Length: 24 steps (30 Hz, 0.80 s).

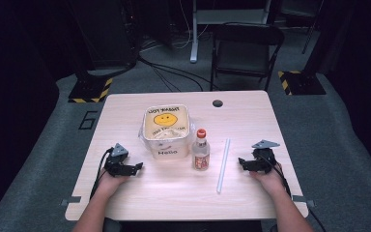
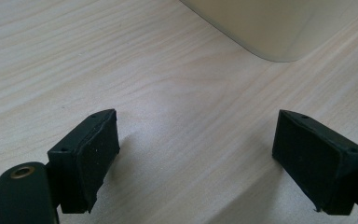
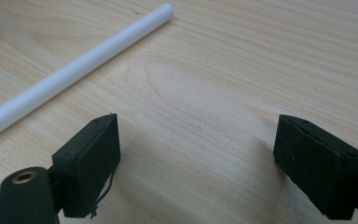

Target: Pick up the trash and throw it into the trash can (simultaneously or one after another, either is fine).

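A square cream tub (image 1: 165, 132) with a yellow smiley face and "Hello" on its front stands mid-table; its rounded lower corner (image 2: 261, 28) rises beyond my left jaws. Right of it stands a small clear bottle (image 1: 201, 151) with a red cap. A long white straw (image 1: 223, 165) lies on the wood further right, and it crosses the upper left of the right gripper view (image 3: 74, 70). My left gripper (image 1: 137, 167) rests open on the table left of the tub, holding nothing (image 2: 196, 158). My right gripper (image 1: 242, 163) rests open just right of the straw, also holding nothing (image 3: 196, 158).
The light wooden table (image 1: 140, 198) has a round cable hole (image 1: 217, 103) near its far edge. A black folding chair (image 1: 245, 46) stands beyond the table on the grey floor. Bare wood lies along the front edge between my forearms.
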### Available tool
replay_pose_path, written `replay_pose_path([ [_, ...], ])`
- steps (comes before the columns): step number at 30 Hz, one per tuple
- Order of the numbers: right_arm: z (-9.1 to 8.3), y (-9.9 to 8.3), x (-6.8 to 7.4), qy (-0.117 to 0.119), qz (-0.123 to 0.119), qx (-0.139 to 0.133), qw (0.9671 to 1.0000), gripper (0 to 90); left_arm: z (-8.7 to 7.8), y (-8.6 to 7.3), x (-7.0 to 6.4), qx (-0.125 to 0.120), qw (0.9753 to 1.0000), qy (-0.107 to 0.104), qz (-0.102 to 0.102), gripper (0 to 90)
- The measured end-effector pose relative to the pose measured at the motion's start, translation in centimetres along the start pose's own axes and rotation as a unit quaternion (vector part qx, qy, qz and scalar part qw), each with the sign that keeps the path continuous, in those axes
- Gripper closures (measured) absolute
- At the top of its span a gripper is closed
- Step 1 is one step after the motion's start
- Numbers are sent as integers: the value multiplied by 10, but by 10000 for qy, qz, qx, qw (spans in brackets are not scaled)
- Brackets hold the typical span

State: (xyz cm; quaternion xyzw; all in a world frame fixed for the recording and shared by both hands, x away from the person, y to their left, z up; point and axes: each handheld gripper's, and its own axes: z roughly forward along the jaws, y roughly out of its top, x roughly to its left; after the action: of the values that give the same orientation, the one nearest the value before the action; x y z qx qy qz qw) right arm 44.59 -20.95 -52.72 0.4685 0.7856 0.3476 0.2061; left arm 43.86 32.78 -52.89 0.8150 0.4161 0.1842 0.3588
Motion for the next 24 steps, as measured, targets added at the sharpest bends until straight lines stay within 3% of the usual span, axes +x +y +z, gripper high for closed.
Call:
replay_pose_path([
  [24,-3,0,1,-13,29,7,10000,255,-1,0,0,42,10000,-17,6,146],
])
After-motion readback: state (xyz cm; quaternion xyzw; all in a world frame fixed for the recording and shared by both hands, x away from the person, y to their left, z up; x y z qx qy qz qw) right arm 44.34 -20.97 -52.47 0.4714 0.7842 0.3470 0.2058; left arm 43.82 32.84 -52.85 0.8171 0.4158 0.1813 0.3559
